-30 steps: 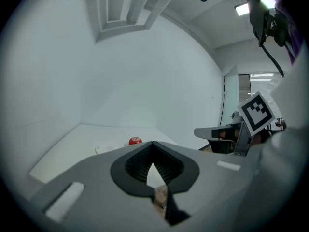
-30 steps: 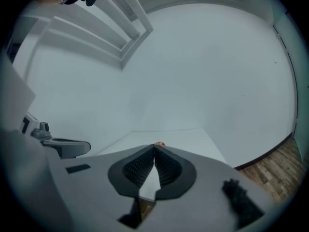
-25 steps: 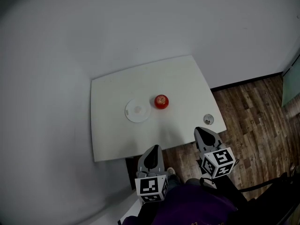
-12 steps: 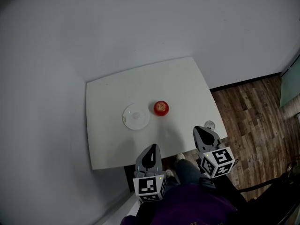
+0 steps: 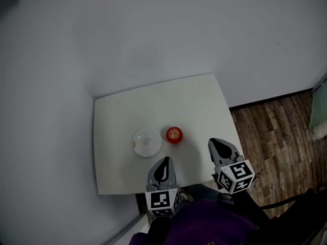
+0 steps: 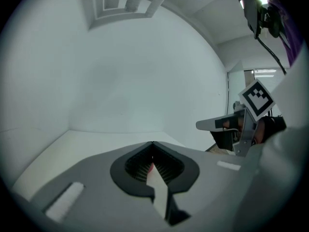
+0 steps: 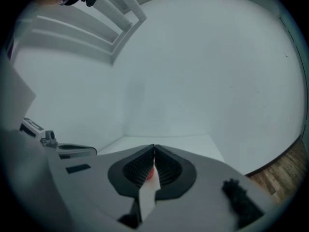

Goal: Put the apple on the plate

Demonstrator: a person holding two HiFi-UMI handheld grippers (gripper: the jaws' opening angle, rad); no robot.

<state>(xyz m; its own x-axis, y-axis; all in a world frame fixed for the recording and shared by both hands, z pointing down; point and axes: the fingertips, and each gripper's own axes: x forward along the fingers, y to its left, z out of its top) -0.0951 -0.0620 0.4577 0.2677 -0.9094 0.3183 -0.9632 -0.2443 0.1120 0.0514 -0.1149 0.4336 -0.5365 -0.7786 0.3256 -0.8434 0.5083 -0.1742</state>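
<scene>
A red apple [image 5: 174, 135] sits on the white table [image 5: 168, 101], just right of a small white plate [image 5: 147, 141] and apart from it. My left gripper [image 5: 163, 160] hangs over the table's near edge, short of the plate, with its jaws shut and empty. My right gripper [image 5: 211, 141] is level with the apple and off to its right, also shut with nothing held. In the left gripper view the jaws [image 6: 152, 142] meet at the tips and a sliver of the apple [image 6: 150, 167] shows through the gap. The right gripper view shows its shut tips [image 7: 154, 146] and the apple [image 7: 151, 174] behind them.
The table stands in a corner between grey walls [image 5: 153, 34], with wooden floor [image 5: 271, 131] to its right. The person's dark sleeve and body [image 5: 204, 223] fill the bottom of the head view.
Both grippers have moved forward from beyond the table's near edge to over it. The apple and plate lie closer to them. Both stay shut.
</scene>
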